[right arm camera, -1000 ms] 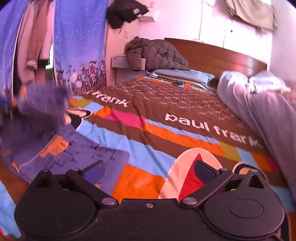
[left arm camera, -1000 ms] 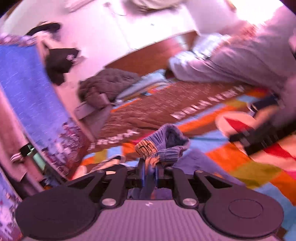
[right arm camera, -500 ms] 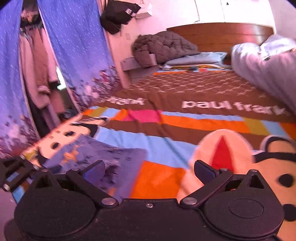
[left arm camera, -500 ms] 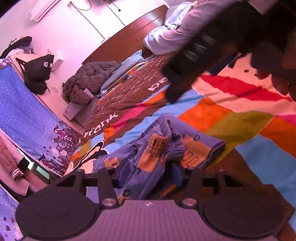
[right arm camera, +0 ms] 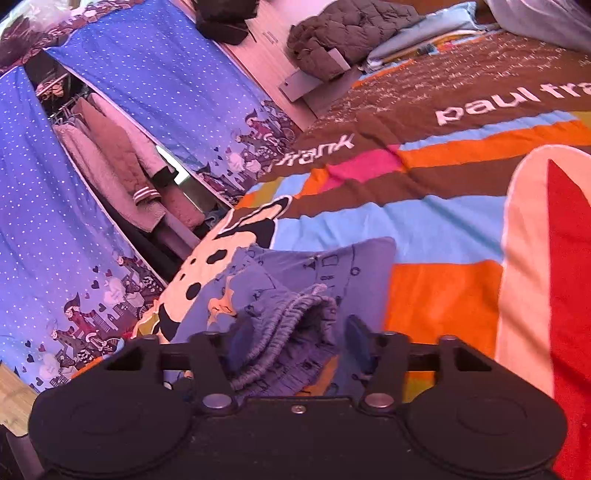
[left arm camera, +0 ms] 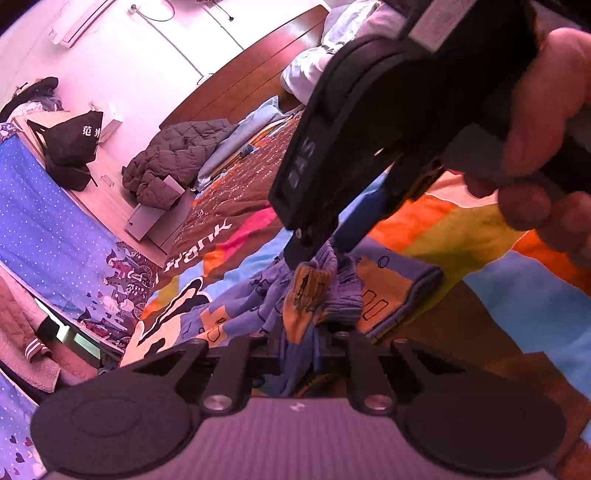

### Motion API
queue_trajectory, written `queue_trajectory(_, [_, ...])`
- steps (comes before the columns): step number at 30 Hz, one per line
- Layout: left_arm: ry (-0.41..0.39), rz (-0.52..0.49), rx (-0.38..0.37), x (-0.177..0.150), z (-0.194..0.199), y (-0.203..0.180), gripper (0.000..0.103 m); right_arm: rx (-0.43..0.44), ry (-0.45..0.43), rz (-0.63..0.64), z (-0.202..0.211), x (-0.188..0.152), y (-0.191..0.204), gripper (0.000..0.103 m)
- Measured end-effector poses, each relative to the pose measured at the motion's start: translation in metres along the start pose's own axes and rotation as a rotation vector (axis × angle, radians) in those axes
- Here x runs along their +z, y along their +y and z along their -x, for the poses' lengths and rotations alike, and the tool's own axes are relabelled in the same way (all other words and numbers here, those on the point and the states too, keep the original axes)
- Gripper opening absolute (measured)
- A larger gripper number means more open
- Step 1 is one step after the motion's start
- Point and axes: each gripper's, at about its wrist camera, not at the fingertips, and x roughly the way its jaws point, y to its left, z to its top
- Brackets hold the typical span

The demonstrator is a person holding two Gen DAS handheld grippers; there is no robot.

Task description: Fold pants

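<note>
The small blue pants (left arm camera: 384,295) with orange patches lie bunched on the colourful bedspread (left arm camera: 461,229). My left gripper (left arm camera: 297,347) is closing, its pads pressing a fold of the blue fabric low in the left wrist view. My right gripper (left arm camera: 319,254), held by a hand (left arm camera: 546,110), comes down from the upper right onto the gathered waistband. In the right wrist view the right gripper (right arm camera: 295,343) is closing with the elastic waistband (right arm camera: 295,314) between its fingers (right arm camera: 356,343). A gap still shows on the right side. The rest of the pants (right arm camera: 332,266) spreads out beyond.
A dark quilted jacket (right arm camera: 343,33) and pale pillows lie at the bed's head by the wooden headboard (left arm camera: 240,81). Pale bedding (left arm camera: 314,70) is heaped far right. A blue dotted curtain (right arm camera: 155,85) and hanging clothes (right arm camera: 118,166) line the left side beyond the bed edge.
The pants went from hanging in my left gripper to lying on the bed. My left jaws opened, then closed on the fabric again. My right gripper swung over and narrowed around the waistband.
</note>
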Motion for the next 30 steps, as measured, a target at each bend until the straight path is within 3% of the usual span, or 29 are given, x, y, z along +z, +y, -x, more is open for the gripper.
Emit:
queue_trajectory(2, [-0.002,0.004,-0.004,0.000,0.000,0.001,0.012,-0.002,0.000,0.012,-0.005,0.001,0.003,0.033])
queue_trajectory(3, [-0.003,0.010,-0.006,0.000,0.000,0.003,0.012,0.000,0.007,0.017,-0.008,0.001,0.005,0.020])
queue_trajectory(6, [-0.012,0.030,-0.009,0.002,0.003,0.010,0.009,-0.020,-0.002,0.046,-0.009,-0.001,0.013,0.012])
queue_trajectory(12, [-0.055,0.101,-0.026,0.018,0.019,0.024,0.009,-0.020,-0.067,0.132,0.012,0.012,0.030,0.010])
queue_trajectory(16, [-0.067,0.073,-0.067,0.024,0.017,0.014,0.009,-0.055,-0.069,0.211,0.026,0.020,0.031,0.010])
queue_trajectory(21, [0.033,0.046,-0.189,0.016,-0.006,-0.001,0.019,-0.140,0.025,0.217,0.014,0.011,0.011,0.010])
queue_trajectory(22, [0.033,0.055,-0.191,0.015,-0.006,0.001,0.019,-0.147,0.048,0.205,0.008,0.007,0.006,0.011])
queue_trajectory(24, [0.016,0.090,-0.220,0.013,-0.002,0.011,0.034,-0.153,0.070,0.187,0.003,0.001,0.000,0.017])
queue_trajectory(26, [0.002,0.132,-0.253,0.007,0.004,0.027,0.058,-0.147,0.069,0.161,0.004,0.000,-0.003,0.019])
queue_trajectory(30, [0.017,0.275,-0.252,-0.013,0.012,0.074,0.059,-0.165,0.057,0.188,0.016,0.004,0.001,0.048])
